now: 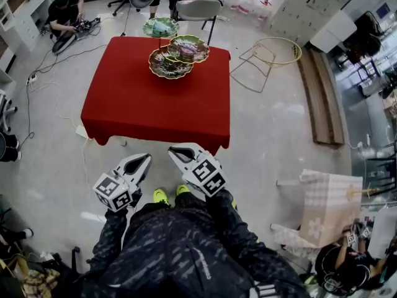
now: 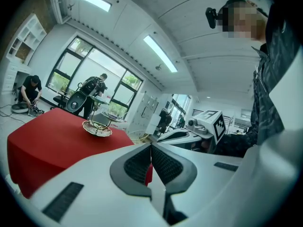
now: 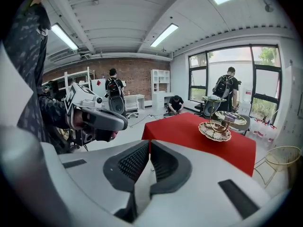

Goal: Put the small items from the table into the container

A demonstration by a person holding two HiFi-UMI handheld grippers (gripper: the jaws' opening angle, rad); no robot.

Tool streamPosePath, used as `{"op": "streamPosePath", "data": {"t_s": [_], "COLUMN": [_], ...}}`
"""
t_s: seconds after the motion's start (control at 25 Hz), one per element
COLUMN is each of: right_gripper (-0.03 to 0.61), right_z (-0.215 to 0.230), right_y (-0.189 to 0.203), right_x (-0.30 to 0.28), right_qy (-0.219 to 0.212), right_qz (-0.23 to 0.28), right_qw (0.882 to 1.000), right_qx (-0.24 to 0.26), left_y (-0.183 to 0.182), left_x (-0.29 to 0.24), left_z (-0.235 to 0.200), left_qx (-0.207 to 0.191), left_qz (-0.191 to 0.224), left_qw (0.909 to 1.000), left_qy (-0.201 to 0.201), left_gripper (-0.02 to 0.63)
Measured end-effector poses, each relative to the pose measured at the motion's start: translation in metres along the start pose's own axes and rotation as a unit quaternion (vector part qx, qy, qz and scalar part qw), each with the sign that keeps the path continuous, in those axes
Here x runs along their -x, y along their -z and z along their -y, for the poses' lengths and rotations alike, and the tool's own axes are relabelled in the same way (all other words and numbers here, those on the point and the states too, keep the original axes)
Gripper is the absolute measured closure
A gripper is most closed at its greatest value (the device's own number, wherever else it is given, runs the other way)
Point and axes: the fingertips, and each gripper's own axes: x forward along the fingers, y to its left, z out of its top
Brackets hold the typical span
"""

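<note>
Your left claw (image 1: 146,158) and right claw (image 1: 175,150), both pinched together on nothing, hang side by side short of the red table (image 1: 142,113), whose far edge carries the tiered dishes (image 1: 169,64) straight ahead, right claw marginally nearer, the small items (image 1: 185,50) seemingly already in them.

readable text: none | brands/numbers: none legible | garment print (image 1: 201,267): too small to read

tiered stand (image 1: 170,51) sat at far edge of worktop (image 1: 149,110); chair (image 1: 200,9) behind it, wire basket (image 1: 276,51) on floor (image 1: 267,123) right of worktop, person (image 1: 65,17) crouched back-left.
</note>
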Motion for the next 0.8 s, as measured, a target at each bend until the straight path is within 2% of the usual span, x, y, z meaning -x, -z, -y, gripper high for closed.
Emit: {"op": "streamPosePath", "data": {"t_s": [0.24,0.48,0.8], "right_gripper": [0.555,0.555,0.556], "right_z": [-0.011,-0.010,-0.029], "right_y": [-0.016,-0.017,-0.027], "right_x": [0.005,0.005,-0.005], "right_qy": [-0.016,-0.019,-0.019], "right_qz": [0.012,0.016,0.016], "right_qw": [1.000,1.000,0.999], "right_qx": [0.014,0.019,0.028], "left_y": [-0.016,-0.020,-0.021], "left_x": [0.003,-0.005,0.013], "left_z": [0.007,0.007,0.003], "left_qx": [-0.011,-0.021,-0.022], "left_qz": [0.011,0.011,0.014], "left_qw": [0.9998,0.9997,0.9997], "left_qy": [-0.012,-0.006,0.000], "left_gripper": [0.603,0.603,0.604]}}
